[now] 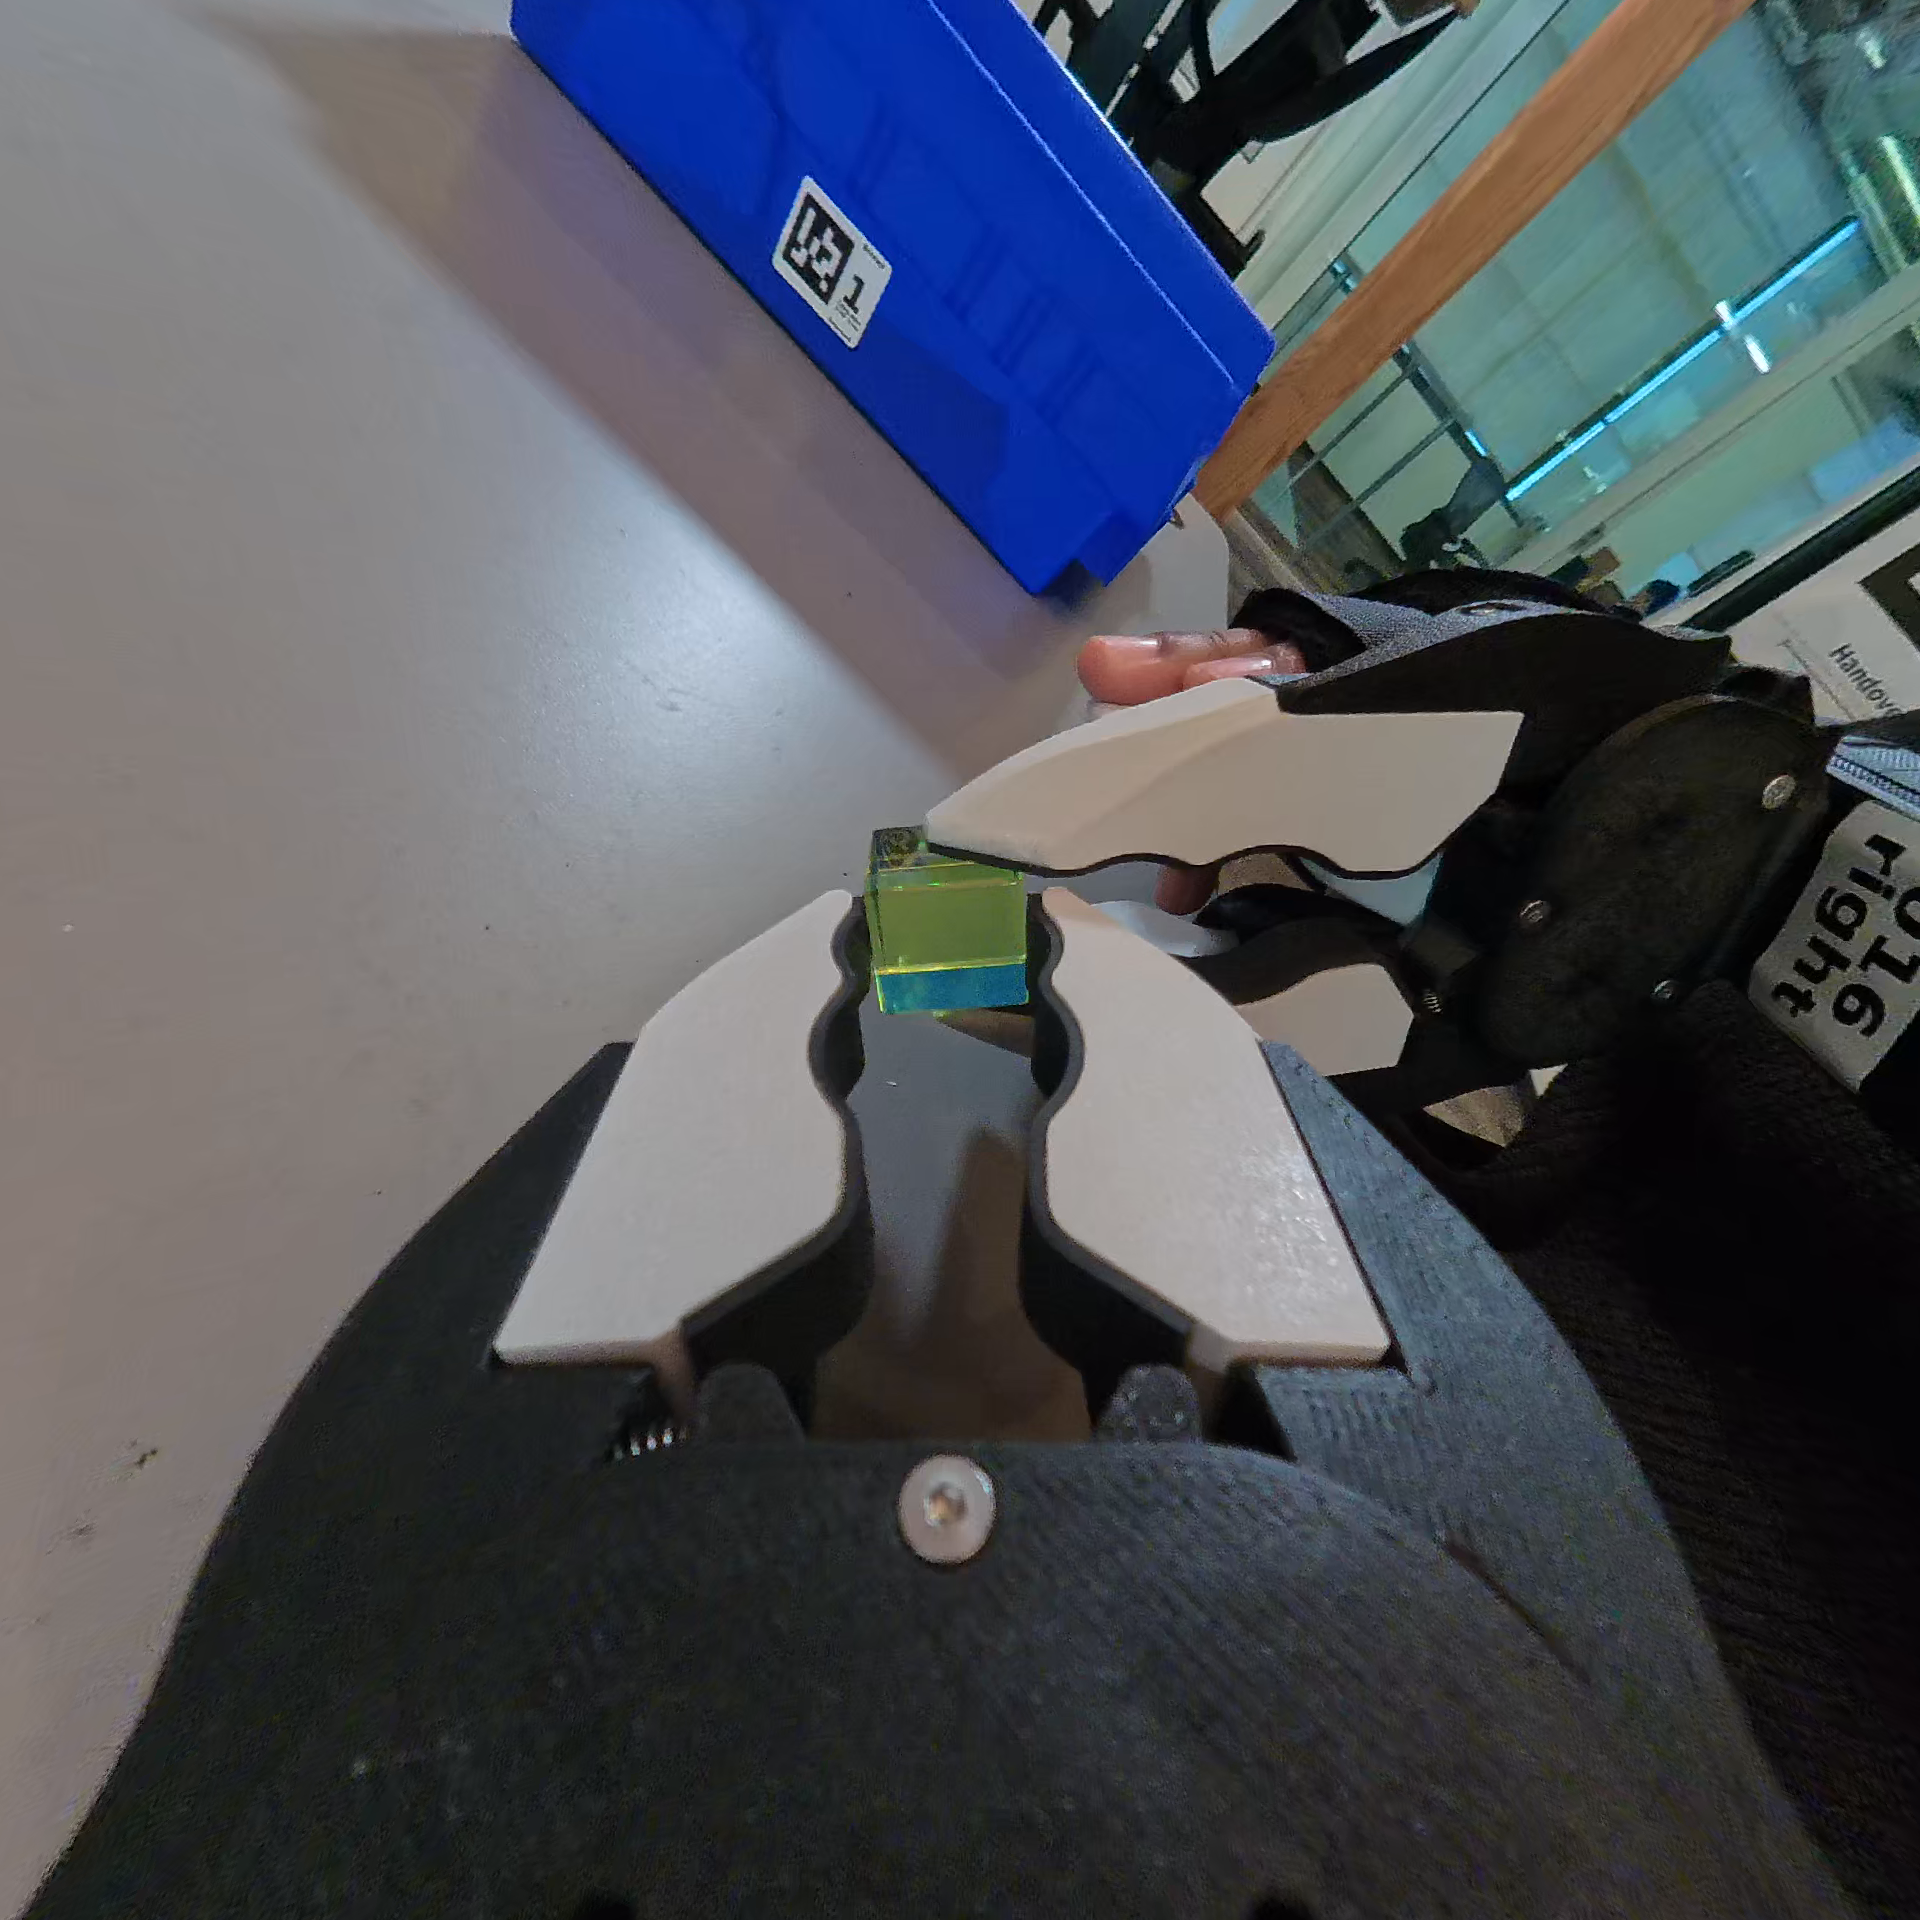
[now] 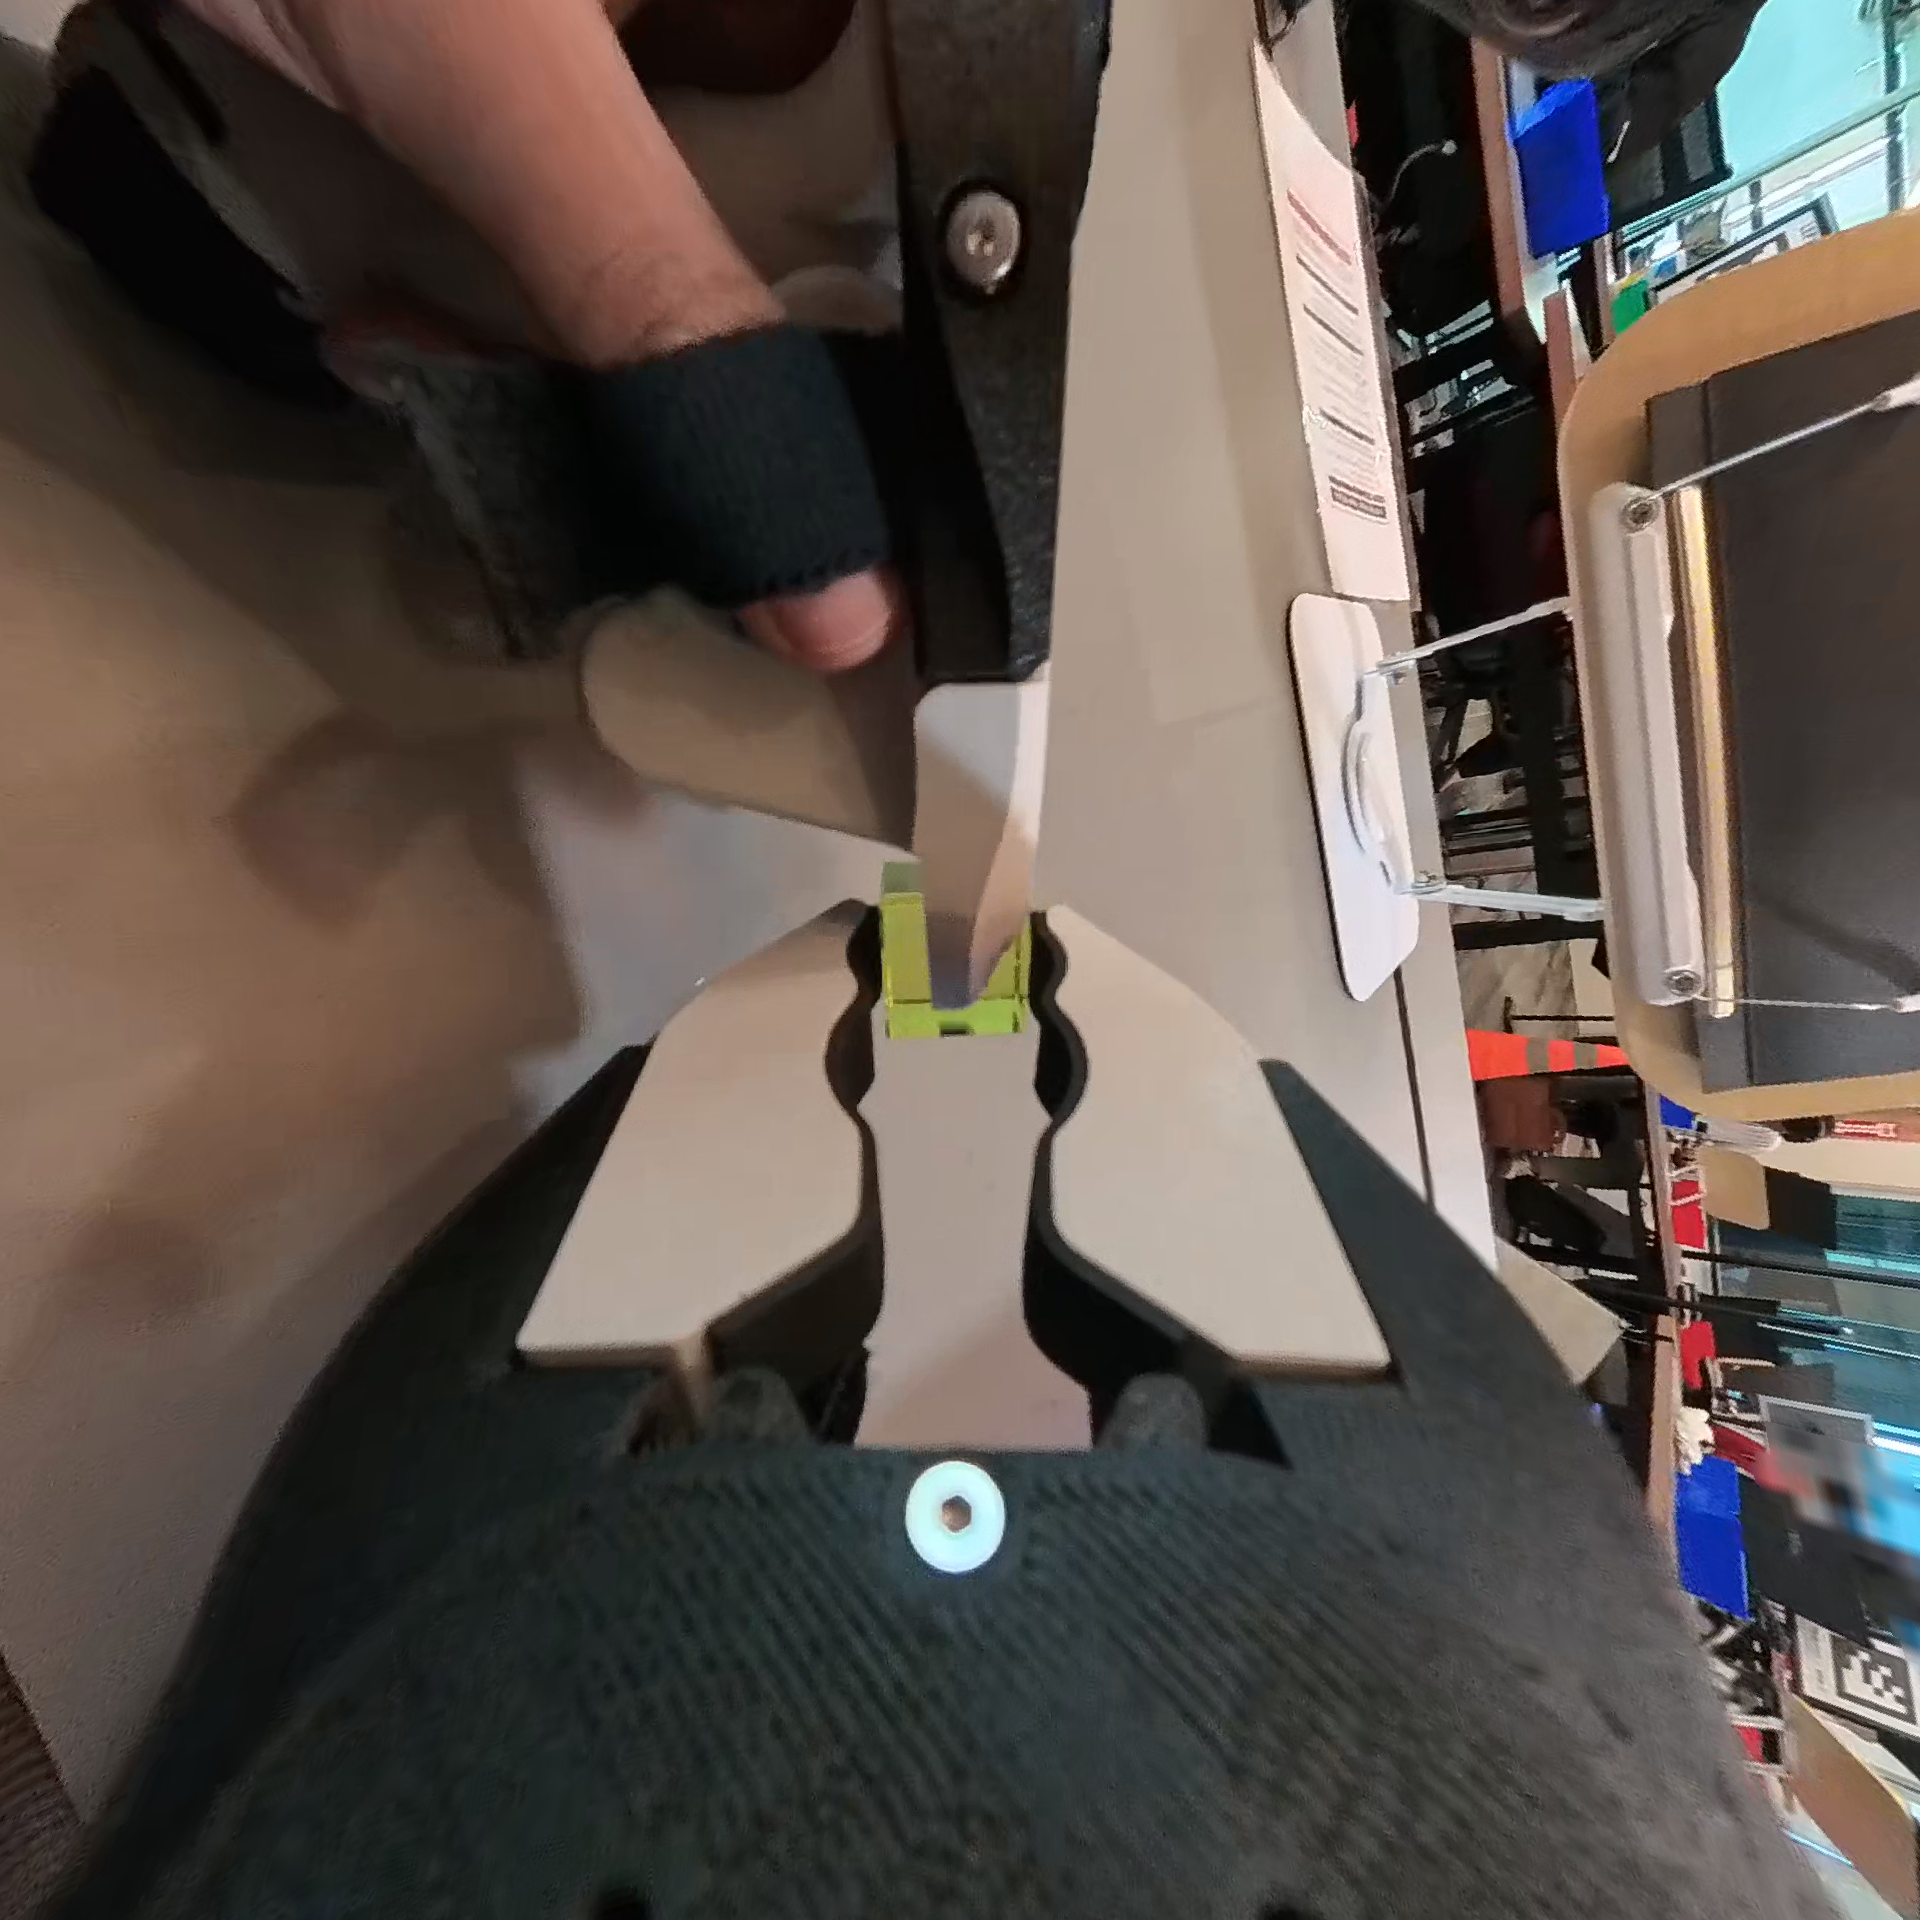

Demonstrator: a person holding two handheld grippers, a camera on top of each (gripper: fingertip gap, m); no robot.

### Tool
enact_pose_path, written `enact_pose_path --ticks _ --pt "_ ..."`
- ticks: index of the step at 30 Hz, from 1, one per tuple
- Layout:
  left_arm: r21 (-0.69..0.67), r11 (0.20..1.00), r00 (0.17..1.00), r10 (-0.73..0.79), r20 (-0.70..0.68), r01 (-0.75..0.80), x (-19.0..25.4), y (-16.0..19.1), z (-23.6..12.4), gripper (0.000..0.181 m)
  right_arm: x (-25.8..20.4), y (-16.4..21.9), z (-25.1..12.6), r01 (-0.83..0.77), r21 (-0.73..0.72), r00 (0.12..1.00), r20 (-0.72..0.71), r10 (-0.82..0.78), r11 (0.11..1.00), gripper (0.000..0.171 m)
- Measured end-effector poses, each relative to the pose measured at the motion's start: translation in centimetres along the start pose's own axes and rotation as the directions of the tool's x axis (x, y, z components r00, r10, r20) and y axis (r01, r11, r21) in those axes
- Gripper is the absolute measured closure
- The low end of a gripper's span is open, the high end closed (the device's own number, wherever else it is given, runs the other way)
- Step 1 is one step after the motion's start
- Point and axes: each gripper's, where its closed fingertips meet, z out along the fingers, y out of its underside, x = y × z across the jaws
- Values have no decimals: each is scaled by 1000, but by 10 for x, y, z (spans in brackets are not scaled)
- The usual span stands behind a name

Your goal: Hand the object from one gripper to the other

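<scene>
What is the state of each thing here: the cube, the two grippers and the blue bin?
green cube: held off the table, clamped by both grippers at once.
left gripper: shut on the cube, fingers on its two sides.
right gripper: shut on the cube, gripping crosswise to the left one.
blue bin: resting on the table, untouched, a square marker sticker on its side.
</scene>
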Motion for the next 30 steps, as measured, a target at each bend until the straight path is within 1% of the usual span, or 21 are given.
enact_pose_path --ticks 5,7,9,12,15,16,18,20,23,25,30 --pt "4 1000 1000 -15 -14 15 0 -1 -1 152 2 -2 0 -16 33 1000 3 16 999 141" --pt "4 1000 999 -27 -17 27 -1 -1 -2 152 7 -3 0 -8 61 1000 -19 9 998 128" --pt "19 999 998 -38 -49 39 1 -3 -4 152 10 -5 -1 1 110 1000 -15 1 994 117" --pt "46 996 988 -70 -141 78 8 -9 -8 152 8 -7 -4 -29 223 998 60 16 974 110" --pt "81 984 958 -131 -254 156 15 -17 -14 147 8 -15 -15 -92 377 989 144 40 922 111" --pt "90 978 943 -154 -296 188 18 -19 -16 152 10 -19 -21 -128 427 984 168 61 895 112" --pt "97 965 902 -189 -389 244 25 -24 -20 152 15 -27 -31 -205 502 970 219 106 840 113" --pt "95 951 851 -214 -480 293 35 -28 -24 152 19 -31 -37 -252 541 960 246 136 802 114" --pt "69 927 754 -255 -606 369 50 -32 -29 152 22 -33 -40 -287 567 951 264 160 772 117" --pt "53 918 716 -270 -643 394 55 -33 -29 152 24 -35 -43 -309 584 945 277 173 751 121" --pt "28 931 719 -262 -644 364 62 -27 -24 152 27 -39 -49 -329 613 940 284 189 718 135"
